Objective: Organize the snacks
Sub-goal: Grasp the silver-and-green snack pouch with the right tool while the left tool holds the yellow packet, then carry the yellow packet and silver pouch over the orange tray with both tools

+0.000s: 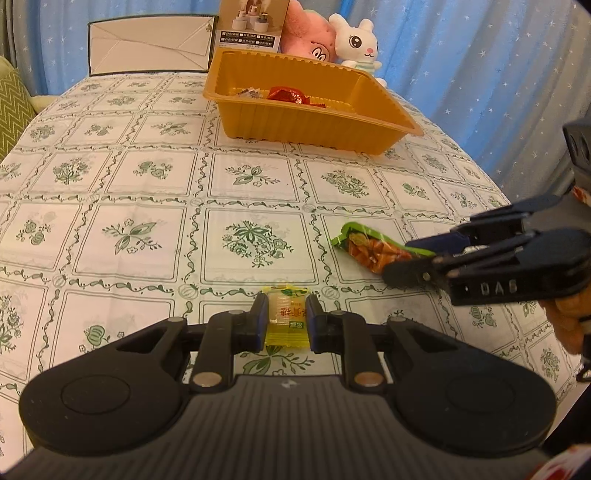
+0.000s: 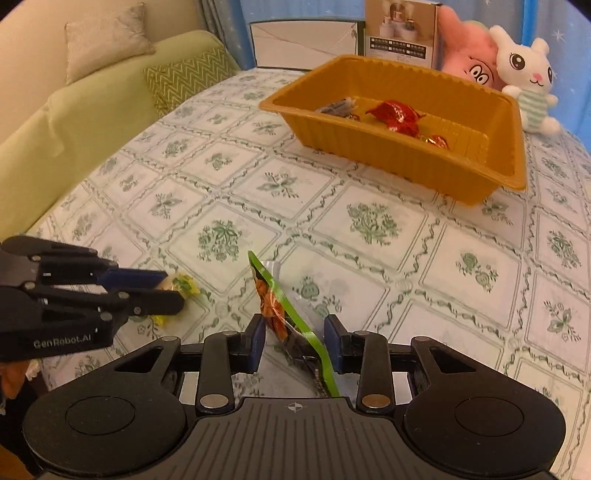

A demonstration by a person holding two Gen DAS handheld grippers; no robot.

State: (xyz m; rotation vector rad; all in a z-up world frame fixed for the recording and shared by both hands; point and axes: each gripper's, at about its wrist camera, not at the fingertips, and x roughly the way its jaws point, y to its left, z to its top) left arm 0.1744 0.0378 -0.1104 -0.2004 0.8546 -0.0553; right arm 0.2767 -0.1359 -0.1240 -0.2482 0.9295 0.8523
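The left tongs (image 1: 287, 319) are squeezing a small yellow candy (image 1: 287, 320) between the 2 blue pads, so the candy is not slipping out. The candy is sitting low, just over the tabletop (image 1: 147, 206) with the green flower cloth. The right tongs (image 2: 294, 341) are around a green snack packet (image 2: 284, 314), which is standing up on its edge between the 2 pads. The packet is touching the left pad, but there is a gap on the other side, so the tongs are not pinching it tight yet. I think the packet needs a firmer squeeze before it can be carried, or it may tip over or fall out. The orange tray (image 1: 317, 127) is waiting at the far side of the tabletop, well apart from both tongs. It is already holding a red shiny wrapper (image 2: 395, 114) and a few other small snacks, so it looks like the place where all the snacks are going. A pink plush toy (image 1: 306, 37) and a white bunny toy (image 1: 358, 42) are sitting just behind the tray, next to a box (image 1: 251, 24).
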